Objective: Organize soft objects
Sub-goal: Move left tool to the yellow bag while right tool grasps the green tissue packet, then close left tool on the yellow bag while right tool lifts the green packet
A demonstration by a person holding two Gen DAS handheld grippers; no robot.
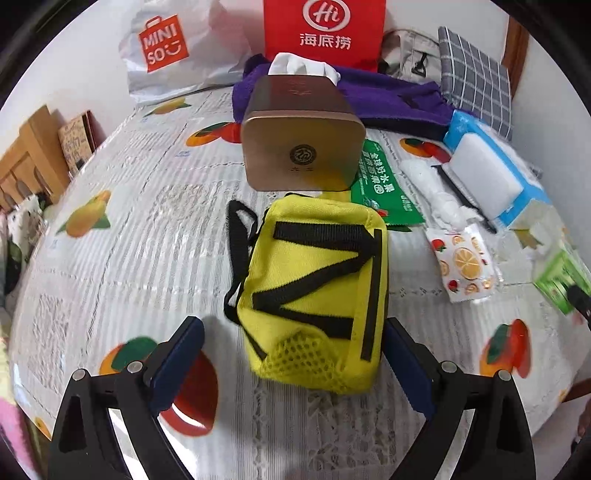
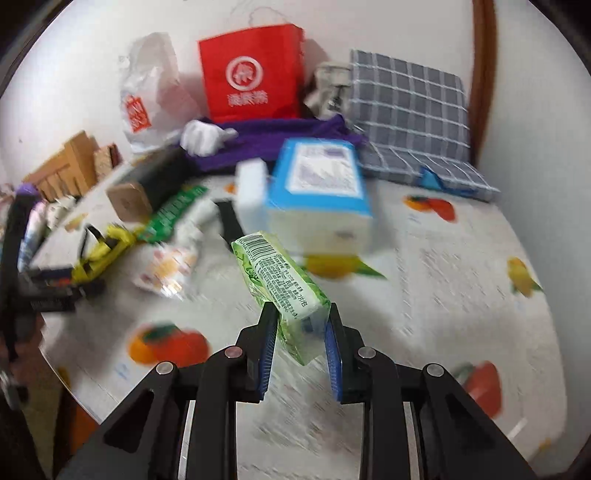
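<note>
A small yellow bag (image 1: 314,288) with black straps and a mesh pocket lies on the fruit-print tablecloth (image 1: 129,258). My left gripper (image 1: 293,328) is open, one finger on each side of the bag's near end; the left pad stands clear of it. In the right wrist view my right gripper (image 2: 302,310) is shut on a green tissue packet (image 2: 280,280), which is lifted above the cloth and sticks out forward between the blue pads. The same green packet (image 1: 561,273) shows at the right edge of the left wrist view. The yellow bag (image 2: 103,251) appears blurred at far left.
Beyond the bag a bronze tissue box (image 1: 303,147) lies on its side, with a purple towel (image 1: 399,99), a red paper bag (image 1: 325,29) and a Miniso bag (image 1: 162,48) behind. To the right lie a blue tissue box (image 1: 491,166), a green pouch (image 1: 380,188) and a fruit-print packet (image 1: 461,266).
</note>
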